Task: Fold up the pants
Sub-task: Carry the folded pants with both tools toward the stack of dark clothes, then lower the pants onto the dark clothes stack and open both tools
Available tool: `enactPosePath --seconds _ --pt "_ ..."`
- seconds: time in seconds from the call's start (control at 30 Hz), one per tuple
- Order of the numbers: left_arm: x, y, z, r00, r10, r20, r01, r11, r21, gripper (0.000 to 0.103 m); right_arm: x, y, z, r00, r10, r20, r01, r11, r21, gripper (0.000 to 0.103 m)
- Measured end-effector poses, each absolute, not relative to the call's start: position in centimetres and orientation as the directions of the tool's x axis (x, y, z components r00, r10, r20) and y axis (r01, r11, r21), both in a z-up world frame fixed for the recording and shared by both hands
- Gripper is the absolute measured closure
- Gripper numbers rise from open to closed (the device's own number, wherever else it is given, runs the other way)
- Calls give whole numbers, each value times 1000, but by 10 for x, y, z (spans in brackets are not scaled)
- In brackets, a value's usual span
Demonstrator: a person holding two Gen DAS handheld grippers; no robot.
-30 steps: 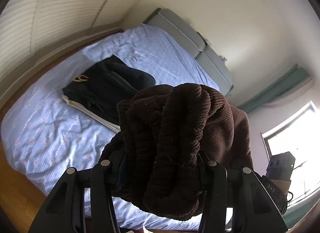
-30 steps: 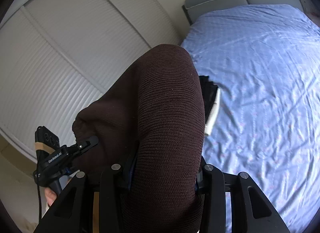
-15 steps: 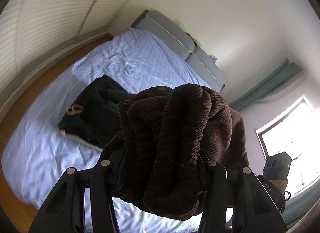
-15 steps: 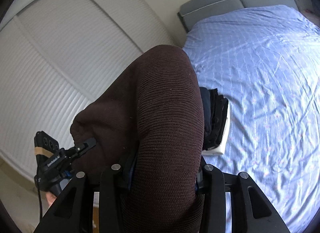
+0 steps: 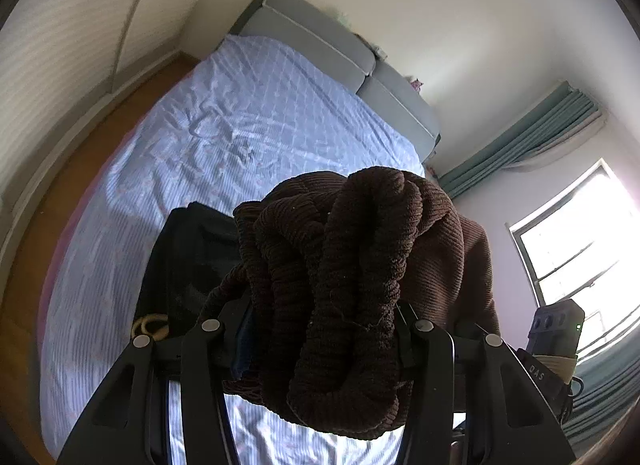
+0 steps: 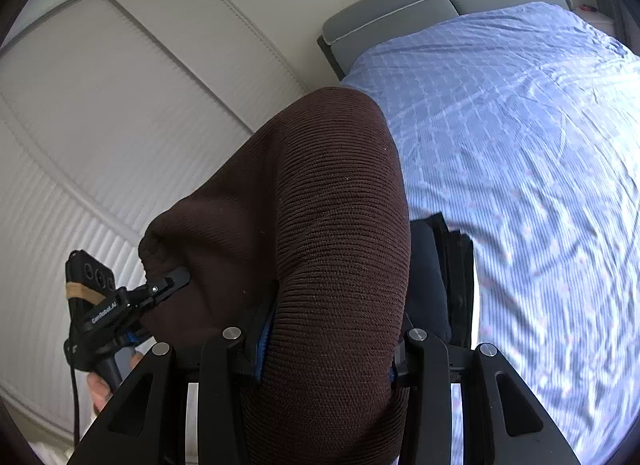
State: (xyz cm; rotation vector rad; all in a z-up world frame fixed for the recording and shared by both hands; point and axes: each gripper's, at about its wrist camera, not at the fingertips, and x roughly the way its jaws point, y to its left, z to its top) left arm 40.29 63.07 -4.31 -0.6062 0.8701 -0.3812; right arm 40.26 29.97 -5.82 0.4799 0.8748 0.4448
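Dark brown ribbed knit pants [image 5: 360,265] hang bunched in the air between both grippers, above the bed. My left gripper [image 5: 320,329] is shut on a thick wad of the pants' folds. My right gripper [image 6: 328,337] is shut on a smooth rounded fold of the same pants [image 6: 320,225]. The left gripper also shows in the right wrist view [image 6: 168,285], pinching the fabric's far end. The right gripper's body shows at the lower right of the left wrist view [image 5: 556,329]. The fingertips are hidden by cloth.
A bed with a light blue patterned sheet [image 5: 248,113] lies below. A stack of dark folded clothes [image 5: 188,257] with a tan loop [image 5: 150,325] rests on it, also in the right wrist view [image 6: 444,273]. Grey headboard [image 6: 420,9], white wardrobe doors [image 6: 120,105], window [image 5: 580,233].
Both grippers, still holding the brown pants, have moved over the bed; the dark clothes stack now sits closer and more directly beneath them in both views.
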Motion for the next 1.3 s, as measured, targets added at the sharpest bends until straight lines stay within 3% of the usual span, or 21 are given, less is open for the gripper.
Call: enactPosePath --seconds 0.47,0.57,0.63,0.87,1.1,1.3 --pt "502 632 -164 392 -533 -750 -53 801 -597 49 492 314 -166 412 512 -753 -3 828 561 59" --pt "501 635 -181 378 -475 -795 -67 842 -535 34 490 313 -179 406 501 -764 -9 838 545 49" --pt "501 639 -186 381 -427 -820 -58 874 -482 22 493 314 -182 407 489 -771 -28 851 525 36" --pt "500 647 -207 363 -389 -847 -76 893 -443 15 500 313 -209 366 536 -761 -34 825 565 26" --pt "494 645 -238 345 -392 -853 -110 886 -451 0 499 303 -236 338 539 -771 -1 820 572 14" --pt "491 646 -232 358 -384 -851 -144 878 -457 0 493 310 -222 360 488 -795 -42 860 509 10"
